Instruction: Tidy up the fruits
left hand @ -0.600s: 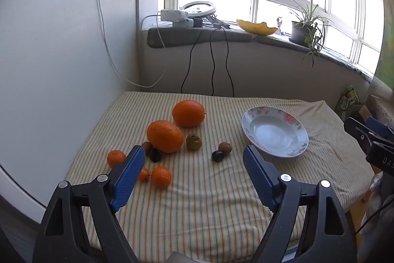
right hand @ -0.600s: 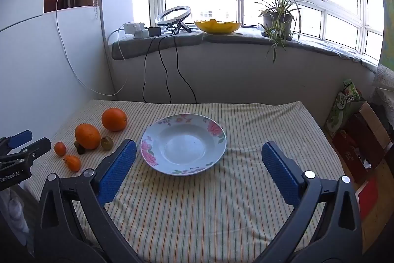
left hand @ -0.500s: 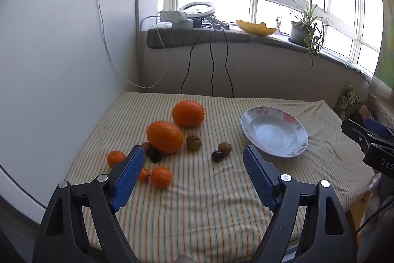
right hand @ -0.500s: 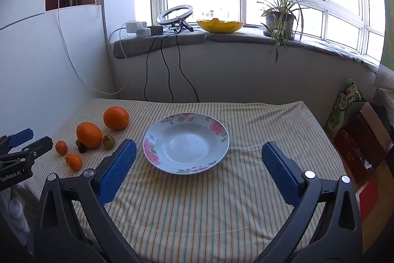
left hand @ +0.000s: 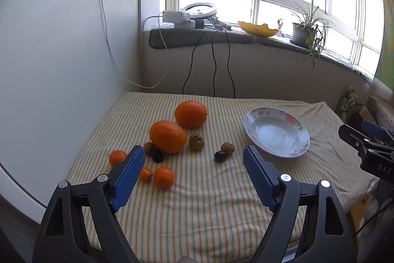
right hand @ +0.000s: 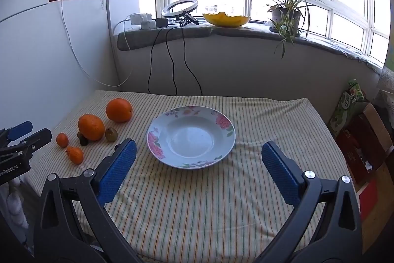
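Observation:
A floral white plate sits empty on the striped tablecloth. To its left lie two large oranges, three small mandarins, a greenish fruit, brown kiwis and dark plums. My left gripper is open and empty, held above the table's near edge in front of the fruit. My right gripper is open and empty, held in front of the plate. The large oranges also show in the right wrist view.
A white panel borders the table's left side. The windowsill behind holds a ring light, power adapters, a yellow bowl and a potted plant. Cables hang down to the table's far edge. Boxes stand on the floor at right.
Both views have shifted only slightly; the right gripper has drifted a little left and closer to the plate. Both grippers stay open and no fruit has moved.

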Tool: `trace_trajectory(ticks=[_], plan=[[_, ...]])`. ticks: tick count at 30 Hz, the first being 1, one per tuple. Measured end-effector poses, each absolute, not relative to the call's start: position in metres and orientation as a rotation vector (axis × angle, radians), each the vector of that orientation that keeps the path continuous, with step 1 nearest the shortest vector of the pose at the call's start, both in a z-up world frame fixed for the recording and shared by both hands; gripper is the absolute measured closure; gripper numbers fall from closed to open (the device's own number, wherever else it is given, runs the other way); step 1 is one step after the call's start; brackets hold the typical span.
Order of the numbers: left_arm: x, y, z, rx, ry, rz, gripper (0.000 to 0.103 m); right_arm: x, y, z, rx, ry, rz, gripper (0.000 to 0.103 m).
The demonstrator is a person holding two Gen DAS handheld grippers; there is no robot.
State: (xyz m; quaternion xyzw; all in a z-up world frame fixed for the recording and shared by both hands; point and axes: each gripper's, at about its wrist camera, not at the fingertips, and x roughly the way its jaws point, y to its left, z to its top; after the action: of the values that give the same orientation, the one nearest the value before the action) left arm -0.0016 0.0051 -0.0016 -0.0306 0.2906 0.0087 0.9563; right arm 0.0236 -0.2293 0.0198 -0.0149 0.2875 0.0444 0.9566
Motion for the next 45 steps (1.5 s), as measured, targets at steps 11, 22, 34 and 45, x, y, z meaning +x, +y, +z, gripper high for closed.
trace_trajectory(ticks=[11,22,34,45], plan=[[-0.0017,0.0055,-0.0005,-0.062,0.588,0.017,0.021,0.0226,-0.2309,0.022,-0.022,0.574,0.09,0.0],[-0.0021,0.0056,-0.0007,-0.062,0.588,0.019,0.021,0.0231,-0.2297,0.0206,-0.021,0.576,0.096,0.0],[-0.0008,0.0062,-0.0028,-0.064,0.591,0.02,0.021,0.0251,-0.229,0.0171,-0.016,0.587,0.106,0.0],[0.0001,0.0062,-0.0043,-0.064,0.593,0.016,0.021,0.0255,-0.2286,0.0177,-0.018,0.587,0.105,0.0]])
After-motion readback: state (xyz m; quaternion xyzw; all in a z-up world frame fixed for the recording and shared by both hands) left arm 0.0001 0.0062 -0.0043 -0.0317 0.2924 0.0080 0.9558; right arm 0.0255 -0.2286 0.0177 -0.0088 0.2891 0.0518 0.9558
